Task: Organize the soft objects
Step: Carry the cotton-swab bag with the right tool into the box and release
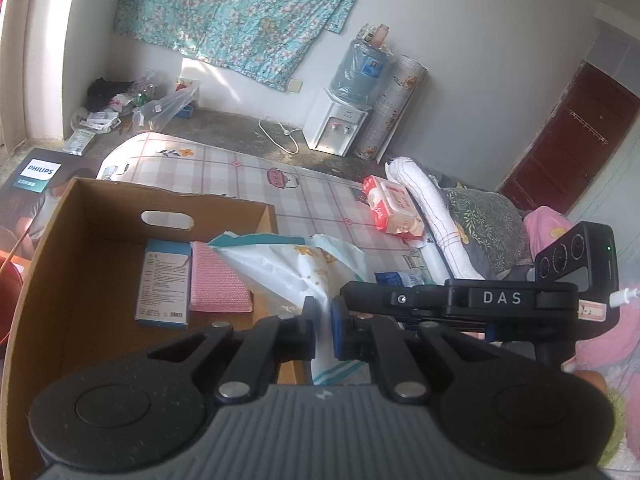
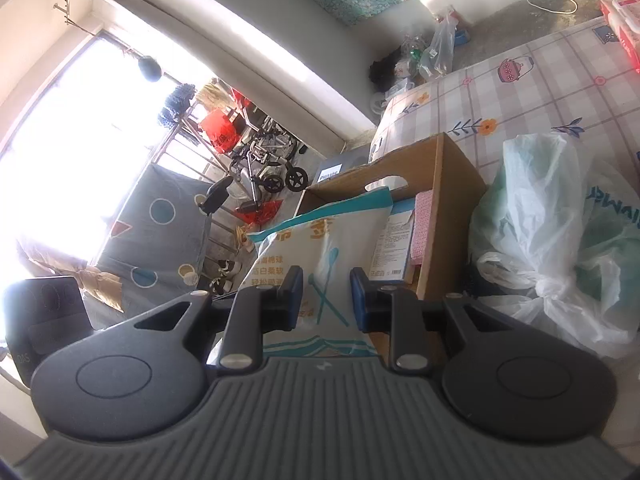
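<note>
Both claws grip 1 soft white-and-teal plastic packet [image 2: 320, 248] between them. The left gripper [image 1: 322, 324] is clenched tight on a thin edge of it, the pads nearly meeting. The right gripper [image 2: 326, 294] grasps a thicker part, its 2 pads pressed against the packet's sides. The packet hangs over the near edge of an open cardboard box [image 1: 100, 216] that sits just ahead of both claws on a checked mattress [image 1: 256, 176]. Inside the box, ahead and left of the left claw, lie a blue-and-white carton [image 1: 164, 284] and a pink cloth pack [image 1: 218, 280], side by side. Right of the right claw rests a knotted pale plastic bag [image 2: 552, 224].
</note>
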`<state>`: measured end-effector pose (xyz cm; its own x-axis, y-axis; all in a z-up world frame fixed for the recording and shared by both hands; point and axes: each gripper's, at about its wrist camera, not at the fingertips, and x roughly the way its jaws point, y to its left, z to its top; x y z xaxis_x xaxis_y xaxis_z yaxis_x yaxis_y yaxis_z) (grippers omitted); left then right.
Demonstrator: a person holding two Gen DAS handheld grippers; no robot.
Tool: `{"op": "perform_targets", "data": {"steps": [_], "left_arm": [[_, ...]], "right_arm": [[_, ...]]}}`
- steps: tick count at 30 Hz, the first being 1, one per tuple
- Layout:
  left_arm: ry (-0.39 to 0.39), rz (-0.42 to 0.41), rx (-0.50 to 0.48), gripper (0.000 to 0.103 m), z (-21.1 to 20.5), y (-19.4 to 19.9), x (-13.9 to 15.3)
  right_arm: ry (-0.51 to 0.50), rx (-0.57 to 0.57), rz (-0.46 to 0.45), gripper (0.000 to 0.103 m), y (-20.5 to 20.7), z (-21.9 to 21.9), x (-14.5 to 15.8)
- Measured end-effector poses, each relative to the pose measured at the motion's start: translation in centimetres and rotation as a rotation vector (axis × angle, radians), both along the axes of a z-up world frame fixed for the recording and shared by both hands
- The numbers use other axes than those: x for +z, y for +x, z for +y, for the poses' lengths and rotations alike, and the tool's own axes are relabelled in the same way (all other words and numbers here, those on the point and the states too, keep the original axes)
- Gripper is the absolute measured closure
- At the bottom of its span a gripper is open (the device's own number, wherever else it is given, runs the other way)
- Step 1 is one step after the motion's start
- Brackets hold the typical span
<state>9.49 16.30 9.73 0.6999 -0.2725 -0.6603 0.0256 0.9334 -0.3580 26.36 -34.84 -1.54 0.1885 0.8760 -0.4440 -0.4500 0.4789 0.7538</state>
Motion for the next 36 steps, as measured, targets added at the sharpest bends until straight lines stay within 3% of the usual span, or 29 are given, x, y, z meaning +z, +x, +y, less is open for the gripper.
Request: {"op": "perform_targets", "data": {"steps": [9, 16, 20, 25, 28, 32, 36], "left_arm": [[0.057, 0.087, 0.183, 0.094, 8.0, 2.9, -2.9], [0.132, 0.180, 0.249, 0.093, 11.6, 7.8, -6.8], [0.193, 0.202, 0.272, 0.092, 12.7, 9.9, -8.4], [0.252, 0.227, 0.301, 0.085, 13.8, 11.8, -10.0], [0.275, 0.250, 0.307, 0.085, 14.1, 12.3, -10.8], [0.263, 0.279, 0.289, 0.084, 14.2, 11.9, -11.4], [0.229, 0.312, 0.263, 0.082, 14.0, 10.8, -11.3]], "right_arm": [[-0.074, 0.085, 0.080, 0.078, 2.6, 11.6, -2.7], [-0.160, 0.057, 0.170, 0.079, 7.0, 18.1, -7.1], [-0.193, 0.028, 0.165, 0.079, 8.8, 20.9, -8.7], [-0.221, -0.031, 0.132, 0.079, 10.0, 23.6, -10.8], [-0.237, -0.022, 0.168, 0.078, 10.6, 24.6, -12.9], [-0.239, -0.009, 0.199, 0.078, 10.6, 24.8, -14.0], [-0.195, -0.012, 0.197, 0.078, 10.4, 23.6, -12.9]]}}
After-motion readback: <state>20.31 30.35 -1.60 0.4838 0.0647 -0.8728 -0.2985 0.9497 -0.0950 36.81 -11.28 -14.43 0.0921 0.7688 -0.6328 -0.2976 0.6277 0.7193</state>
